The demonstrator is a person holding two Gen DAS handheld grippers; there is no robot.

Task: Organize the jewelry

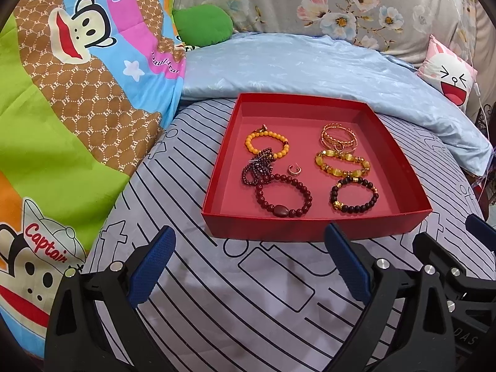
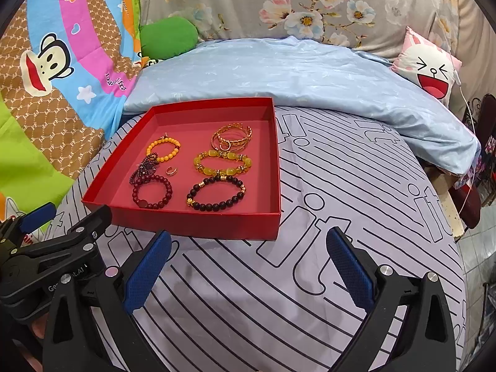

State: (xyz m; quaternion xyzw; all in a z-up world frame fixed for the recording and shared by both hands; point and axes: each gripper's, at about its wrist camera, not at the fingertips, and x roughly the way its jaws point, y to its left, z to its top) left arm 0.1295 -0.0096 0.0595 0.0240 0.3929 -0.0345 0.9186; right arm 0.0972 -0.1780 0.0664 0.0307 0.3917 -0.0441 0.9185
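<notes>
A shallow red cardboard tray [image 1: 316,228] [image 2: 198,224] lies on a grey bedsheet printed with black lines [image 1: 248,294] [image 2: 341,217], its far edge close to a folded pale blue quilt [image 1: 310,65] [image 2: 294,71]; the left gripper [image 1: 249,259] hovers just before the tray's near edge with its blue-padded claw spread wide and holding nothing; the right gripper [image 2: 248,262] hovers off the tray's near right corner, equally wide and empty; each gripper shows only partly, cut off at the side of the other's view. Inside the tray, along the left wall, lie an orange bead bracelet [image 1: 266,145] [image 2: 164,150], a tangled dark garnet strand [image 1: 259,167] [image 2: 144,169] whose shape is hard to make out, and a dark red bead bracelet [image 1: 283,195] [image 2: 152,193] near the front edge; a small gold ring [image 1: 294,170] [image 2: 171,170] sits mid-tray; along the right wall lie stacked gold bangles [image 1: 339,138] [image 2: 232,138], a yellow stone bracelet [image 1: 341,162] [image 2: 223,162] and a black bead bracelet with gold charms [image 1: 353,195] [image 2: 217,193]. A cartoon monkey blanket [image 1: 77,93] [image 2: 55,77] covers the bed's left edge.
</notes>
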